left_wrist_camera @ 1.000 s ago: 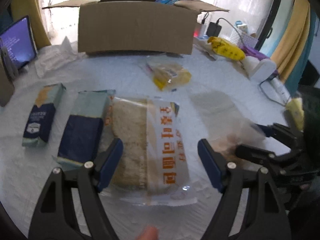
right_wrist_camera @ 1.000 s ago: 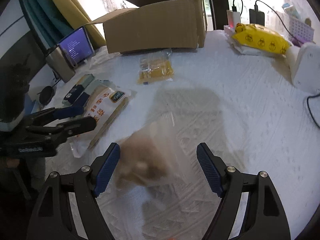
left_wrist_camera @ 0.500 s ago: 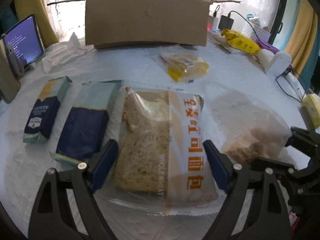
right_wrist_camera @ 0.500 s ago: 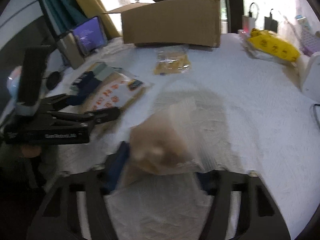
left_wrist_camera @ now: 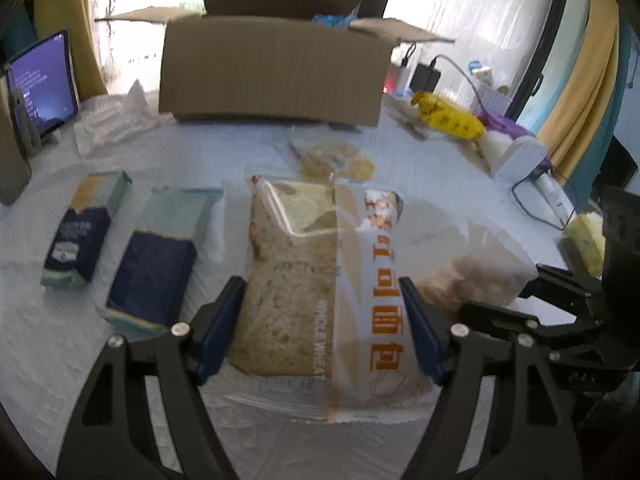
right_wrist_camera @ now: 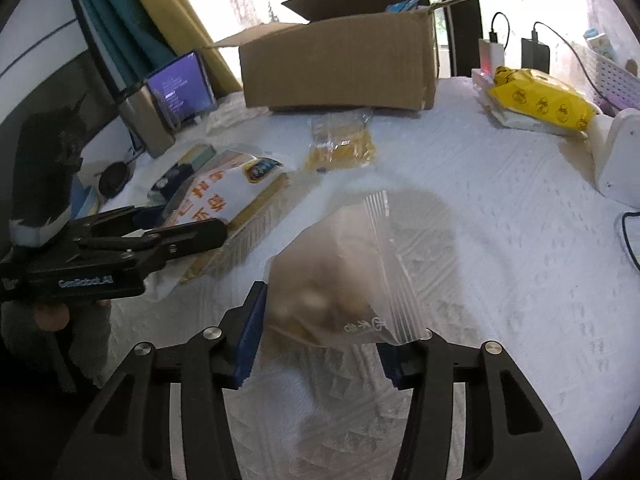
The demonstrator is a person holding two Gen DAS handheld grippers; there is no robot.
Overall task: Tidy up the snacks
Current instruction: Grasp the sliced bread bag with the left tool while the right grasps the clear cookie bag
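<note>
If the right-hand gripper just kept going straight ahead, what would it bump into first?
The right gripper already grips a translucent snack bag. Beyond it, probably the yellow snack packet first, then the cardboard box; depth is unclear.

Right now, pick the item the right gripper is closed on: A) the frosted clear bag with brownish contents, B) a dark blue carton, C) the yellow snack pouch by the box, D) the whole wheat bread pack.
A: in the right wrist view the right gripper pinches the frosted clear bag, while the whole wheat bread pack lies on the table between the open fingers of the left gripper.
</note>
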